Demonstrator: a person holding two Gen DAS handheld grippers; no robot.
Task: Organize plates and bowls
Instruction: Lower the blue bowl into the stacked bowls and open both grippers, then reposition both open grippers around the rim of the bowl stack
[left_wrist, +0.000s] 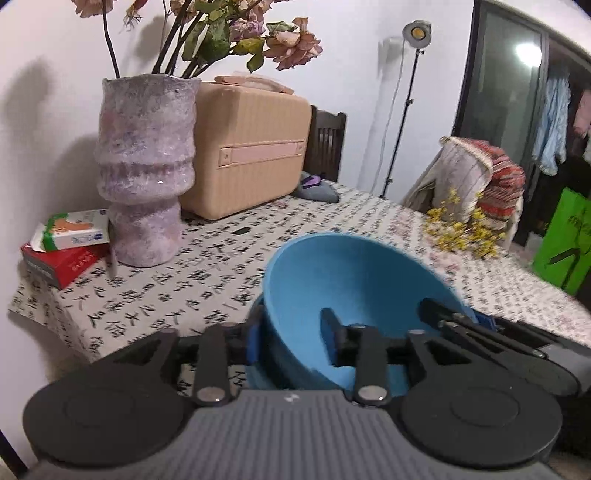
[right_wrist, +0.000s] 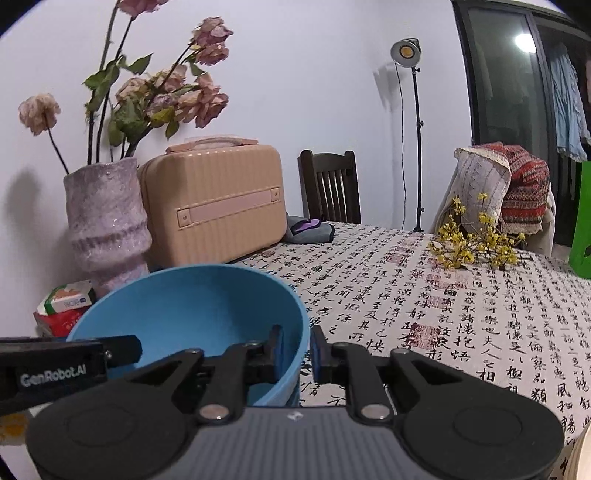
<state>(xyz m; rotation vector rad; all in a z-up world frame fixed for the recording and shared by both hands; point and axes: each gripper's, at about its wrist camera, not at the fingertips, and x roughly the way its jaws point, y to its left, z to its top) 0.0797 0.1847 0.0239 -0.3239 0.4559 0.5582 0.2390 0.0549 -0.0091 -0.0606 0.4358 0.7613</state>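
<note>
Bowl (left_wrist: 332, 291) sat on table (left_wrist: 166, 288), its rim between both grippers' fingers. Left gripper (left_wrist: 291, 339) straddled the rim, released. Right gripper (right_wrist: 297, 354) likewise slack, pads off rim.

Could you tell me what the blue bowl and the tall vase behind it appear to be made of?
The blue bowl looks like matte plastic or melamine: even colour, thin rim, no glaze shine. The vase seems rough ceramic or plaster, judging by its mottled, grainy purple surface with tiny glints. Neither is certain from looks alone.

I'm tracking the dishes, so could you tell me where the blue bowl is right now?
The blue bowl sits at the table's near edge, low in both wrist views, in front of the purple vase, its rim between each gripper's fingers.
</note>
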